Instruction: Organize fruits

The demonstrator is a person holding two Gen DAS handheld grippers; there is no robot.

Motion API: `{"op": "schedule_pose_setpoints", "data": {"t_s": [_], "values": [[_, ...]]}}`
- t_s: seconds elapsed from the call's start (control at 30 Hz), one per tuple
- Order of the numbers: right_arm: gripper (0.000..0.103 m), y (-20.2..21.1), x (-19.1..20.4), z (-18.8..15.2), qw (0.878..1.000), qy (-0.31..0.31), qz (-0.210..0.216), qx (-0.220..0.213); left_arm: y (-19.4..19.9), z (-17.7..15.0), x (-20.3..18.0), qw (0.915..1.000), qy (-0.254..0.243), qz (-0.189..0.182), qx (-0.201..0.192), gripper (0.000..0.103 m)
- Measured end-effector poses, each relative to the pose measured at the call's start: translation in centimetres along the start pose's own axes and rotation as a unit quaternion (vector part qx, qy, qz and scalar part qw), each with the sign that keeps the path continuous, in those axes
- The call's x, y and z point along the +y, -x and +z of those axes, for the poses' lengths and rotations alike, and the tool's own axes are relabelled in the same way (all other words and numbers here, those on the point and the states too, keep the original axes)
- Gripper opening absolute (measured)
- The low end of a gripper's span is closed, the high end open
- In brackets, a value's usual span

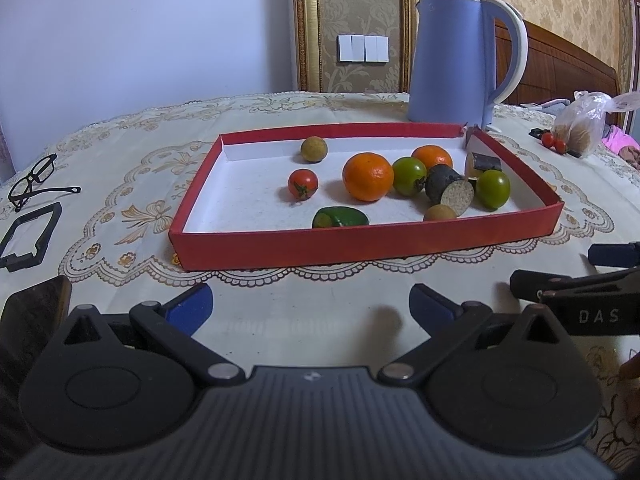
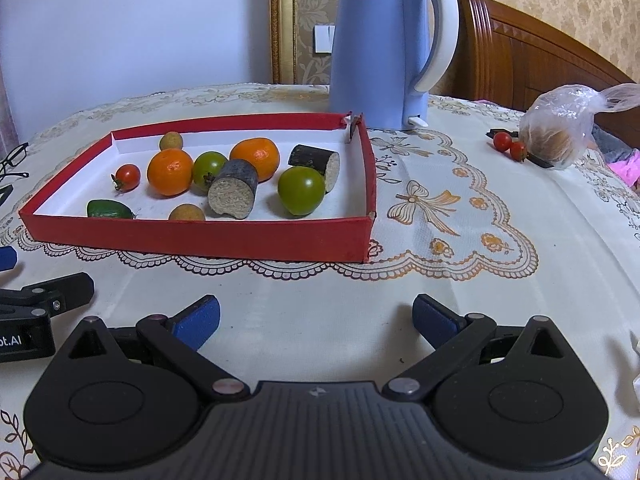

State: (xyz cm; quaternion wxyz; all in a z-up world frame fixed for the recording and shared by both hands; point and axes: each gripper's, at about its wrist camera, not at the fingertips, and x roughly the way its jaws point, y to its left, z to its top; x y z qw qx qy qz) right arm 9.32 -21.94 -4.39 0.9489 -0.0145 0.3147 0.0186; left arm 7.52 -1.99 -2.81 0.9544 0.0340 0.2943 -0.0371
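Observation:
A red tray [image 1: 360, 242] [image 2: 200, 236] on the table holds two oranges [image 1: 368, 176] [image 2: 170, 172], two green tomatoes [image 1: 493, 189] [image 2: 301, 190], a red cherry tomato [image 1: 303, 184] [image 2: 127, 176], two sugarcane pieces [image 1: 450, 192] [image 2: 234, 196], brown longans [image 1: 314, 149] [image 2: 171, 141] and a green fruit [image 1: 340, 218] [image 2: 109, 209]. Two cherry tomatoes [image 2: 510, 146] [image 1: 554, 142] lie outside, at the far right. My left gripper [image 1: 310, 308] is open and empty in front of the tray. My right gripper [image 2: 316, 320] is open and empty, right of the left one.
A blue kettle [image 1: 456, 56] [image 2: 384, 44] stands behind the tray. A plastic bag [image 2: 560, 124] [image 1: 584, 124] with brown fruit sits far right. Glasses [image 1: 34, 180] and a black frame [image 1: 26, 236] lie at the left. A bed headboard [image 2: 532, 56] is behind.

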Motion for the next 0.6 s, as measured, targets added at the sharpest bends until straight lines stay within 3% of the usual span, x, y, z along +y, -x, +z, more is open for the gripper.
{"op": "schedule_pose_setpoints", "data": {"t_s": [0.6], "values": [[0.103, 0.01, -0.03, -0.05, 1.000, -0.001, 0.001, 0.000, 0.19, -0.01, -0.13, 0.9999, -0.003, 0.013, -0.006, 0.103]]}}
